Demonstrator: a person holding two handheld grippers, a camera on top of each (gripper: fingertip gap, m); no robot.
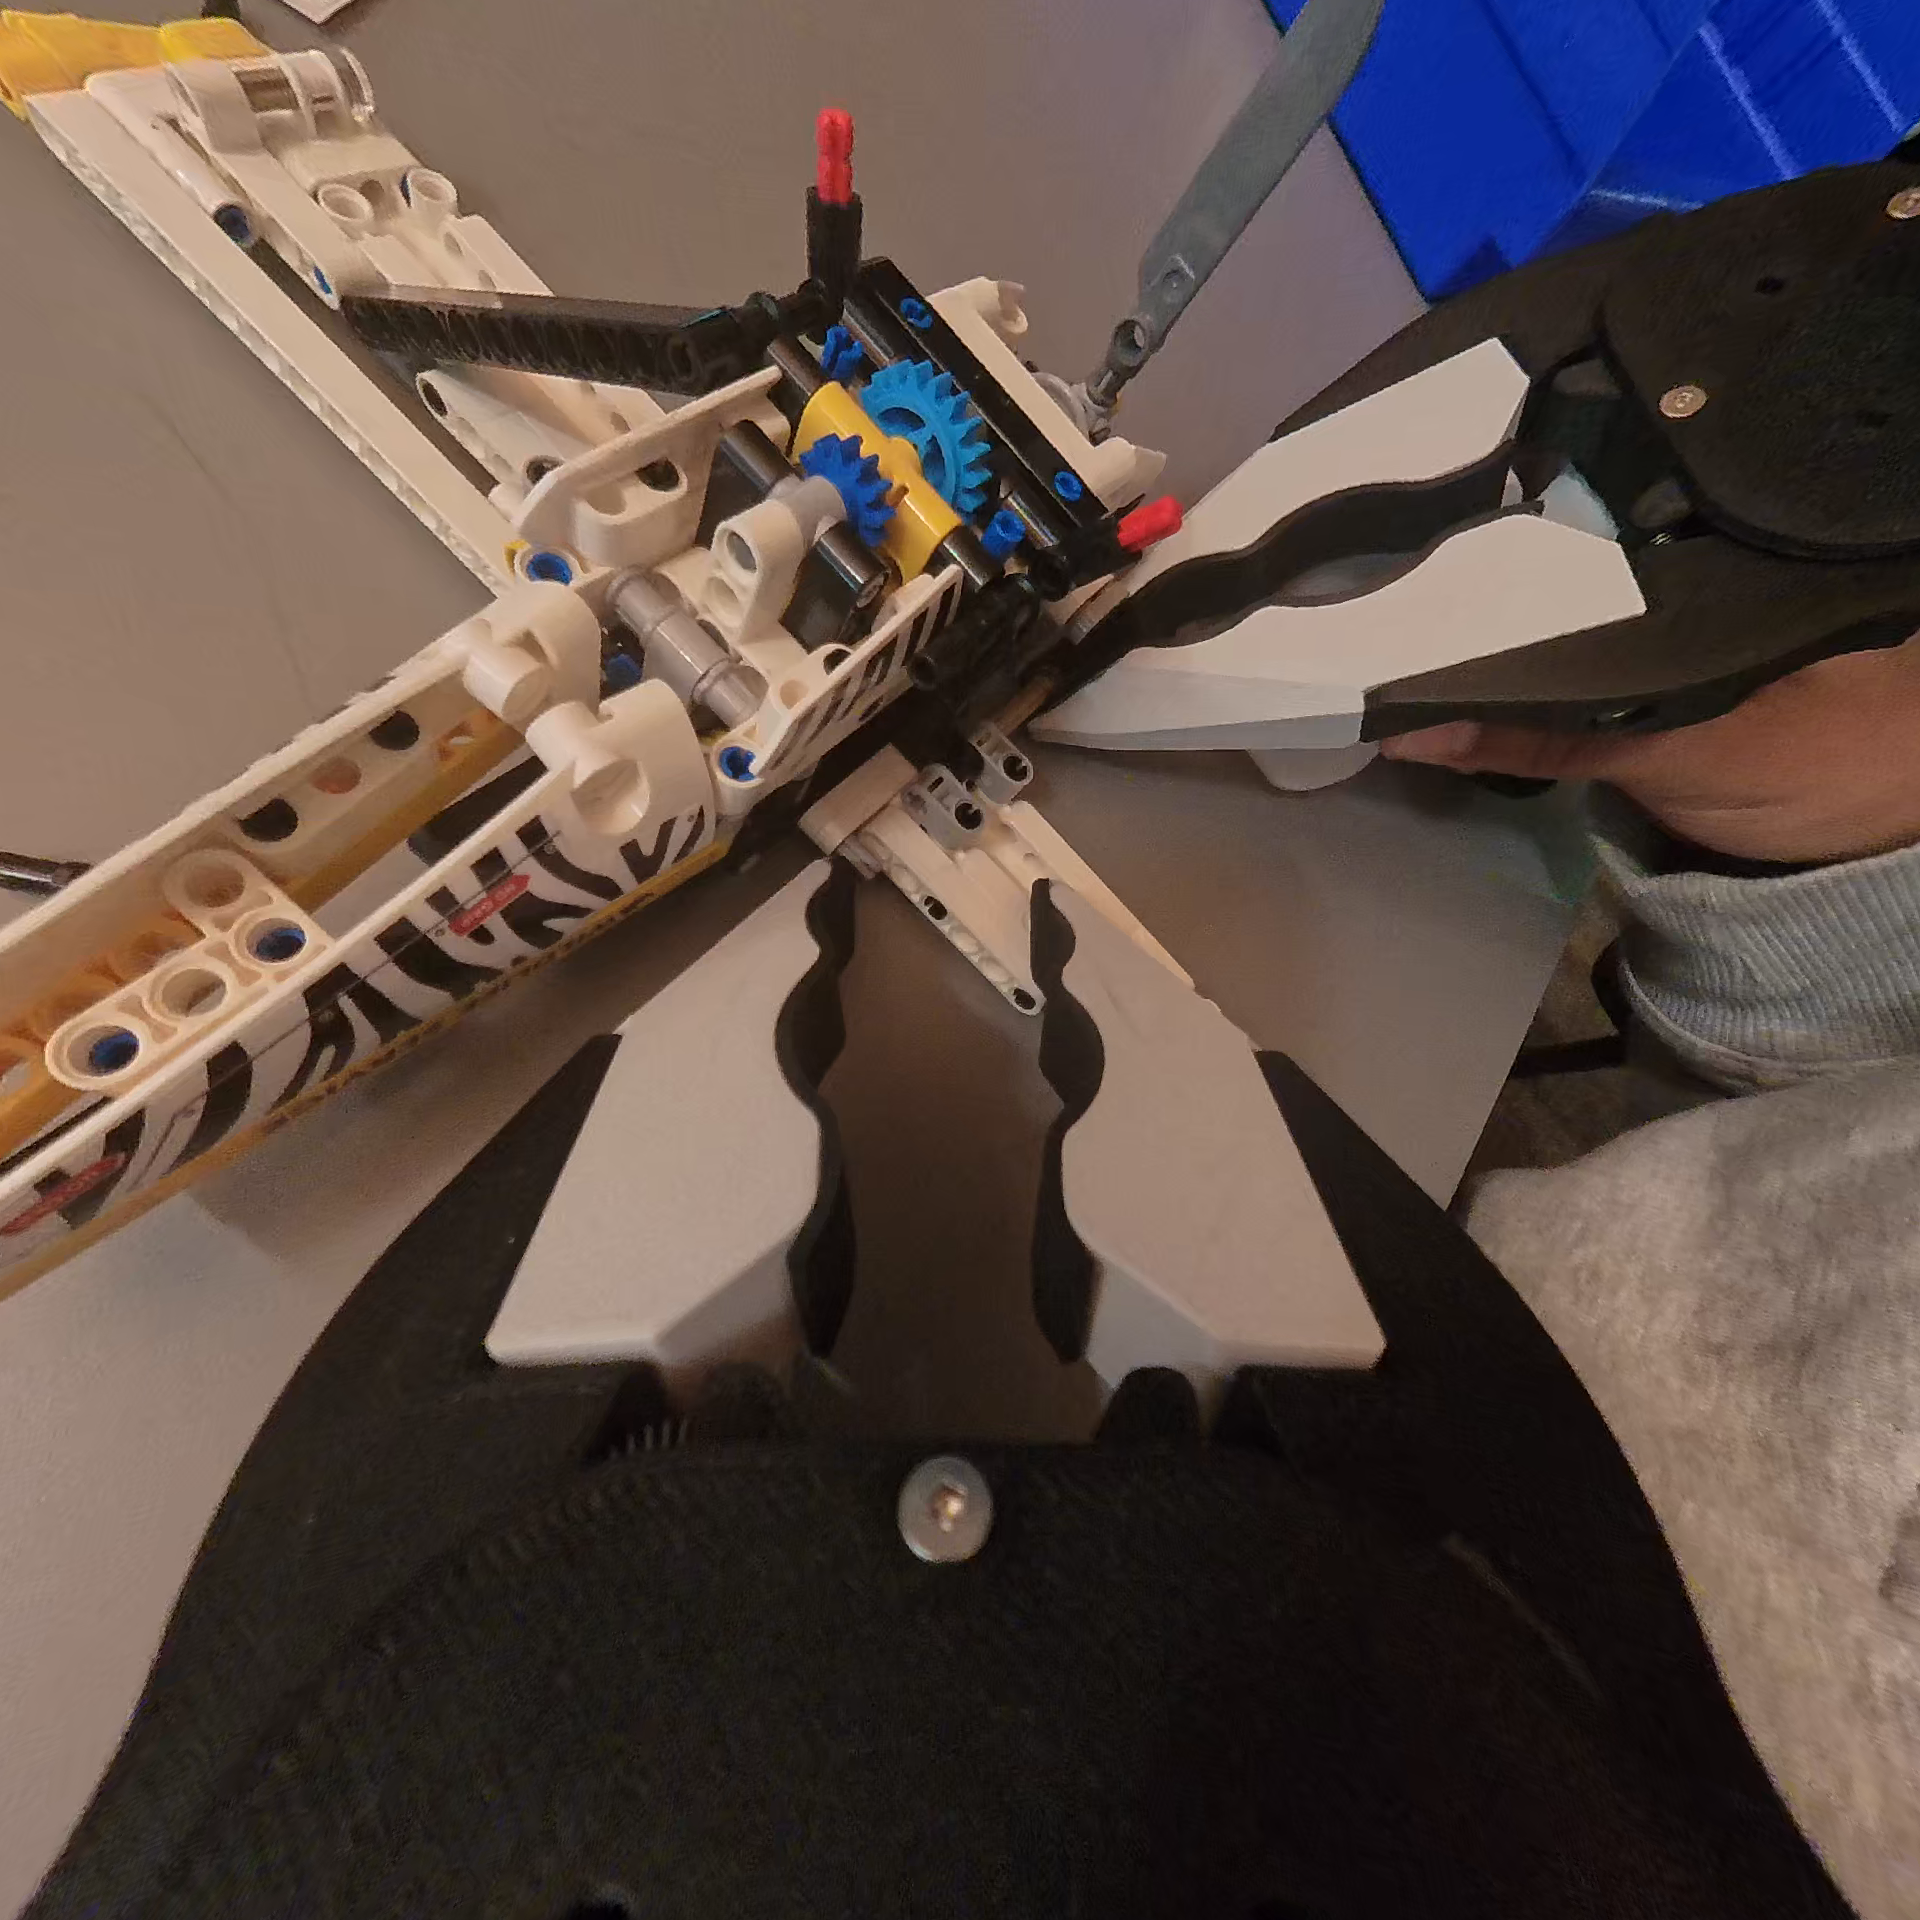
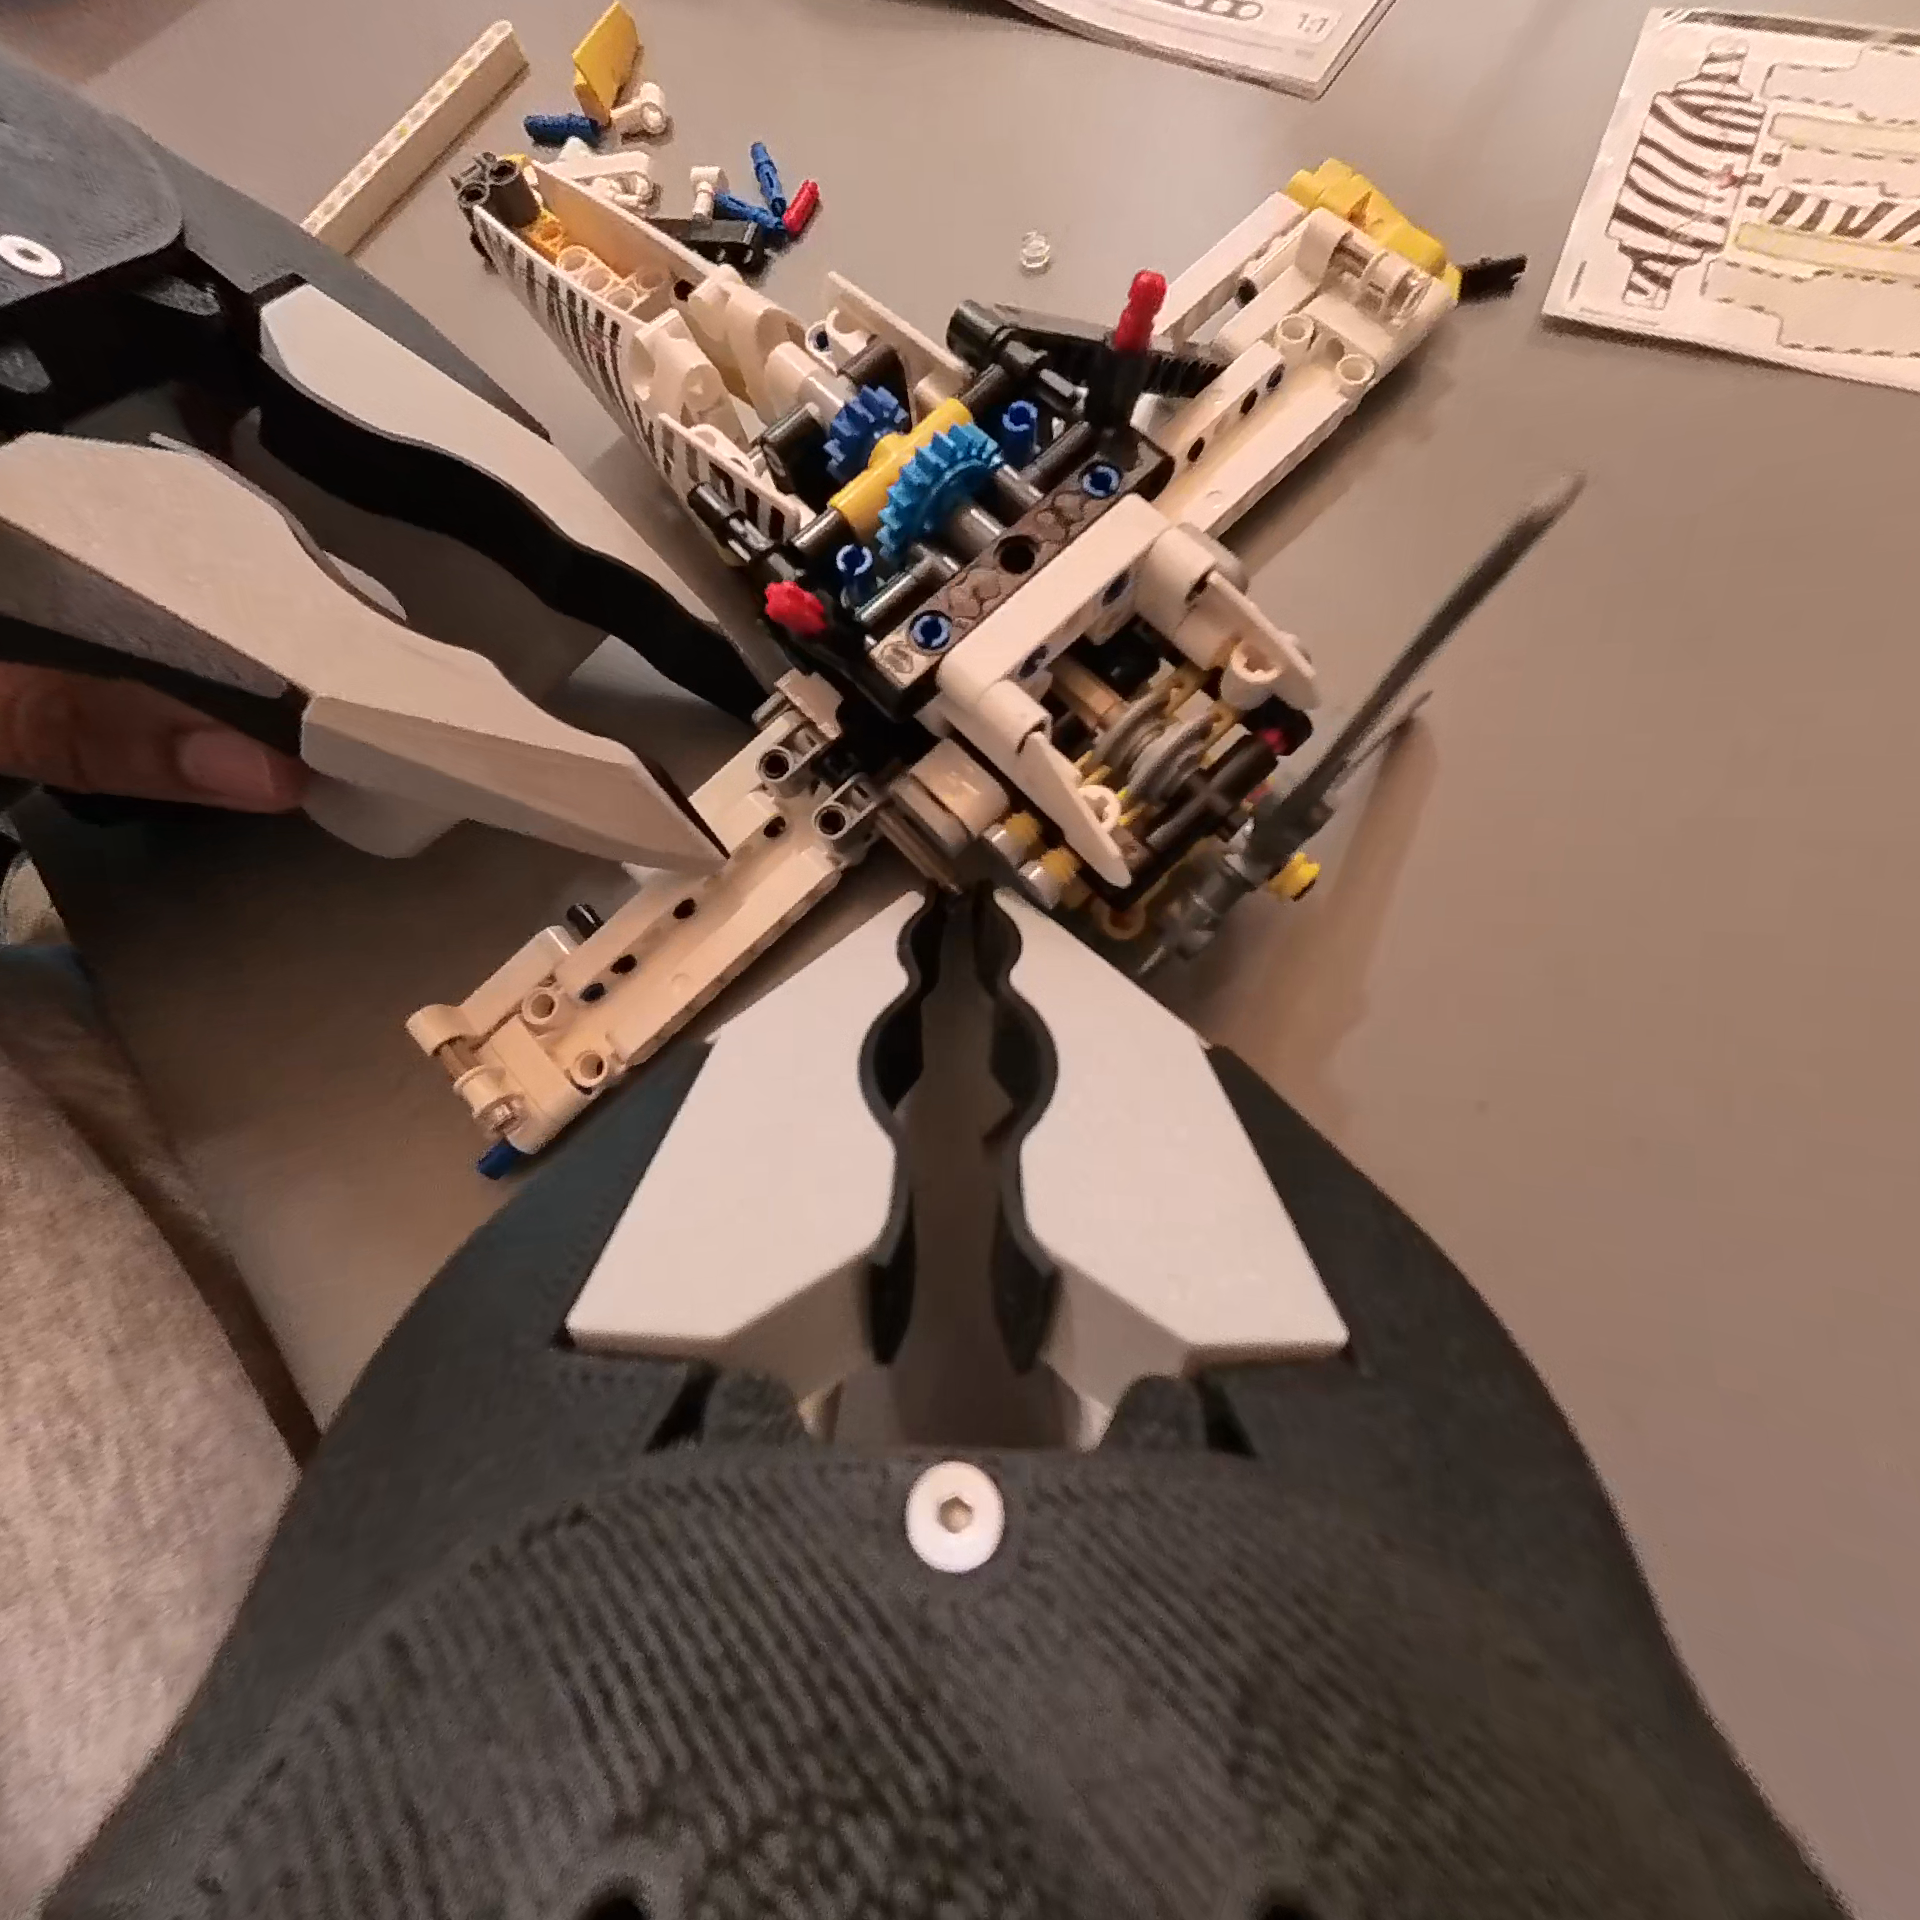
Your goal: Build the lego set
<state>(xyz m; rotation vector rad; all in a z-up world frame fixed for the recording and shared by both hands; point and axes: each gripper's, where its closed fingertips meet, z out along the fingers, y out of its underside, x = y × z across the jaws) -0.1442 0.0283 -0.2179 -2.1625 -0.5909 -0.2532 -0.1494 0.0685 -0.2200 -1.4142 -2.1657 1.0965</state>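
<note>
A white Lego plane model (image 1: 831, 499) with zebra stripes, blue gears and red pins lies on the grey table (image 1: 156, 520). It also shows in the right wrist view (image 2: 987, 540). My left gripper (image 1: 935, 904) is closed around the model's near white wing (image 1: 956, 914), a finger on each side. In the right wrist view the left gripper (image 2: 732, 769) reaches in from the left onto that wing (image 2: 727, 883). My right gripper (image 2: 954, 904) is nearly closed and pinches a thin dark part at the model's near edge. In the left wrist view it (image 1: 1070, 675) meets the model's side from the right.
A grey propeller blade (image 2: 1455, 644) sticks out of the model's nose. Loose small parts (image 2: 665, 156) and a long white beam (image 2: 416, 135) lie at the back. A sticker sheet (image 2: 1745, 208) and a booklet (image 2: 1195, 31) lie far right. A blue bin (image 1: 1610, 125) stands behind. Tip to tip, the grippers are about 5 cm apart. About 11 cm separates my right fingertips from the grey propeller blade (image 2: 1455, 644).
</note>
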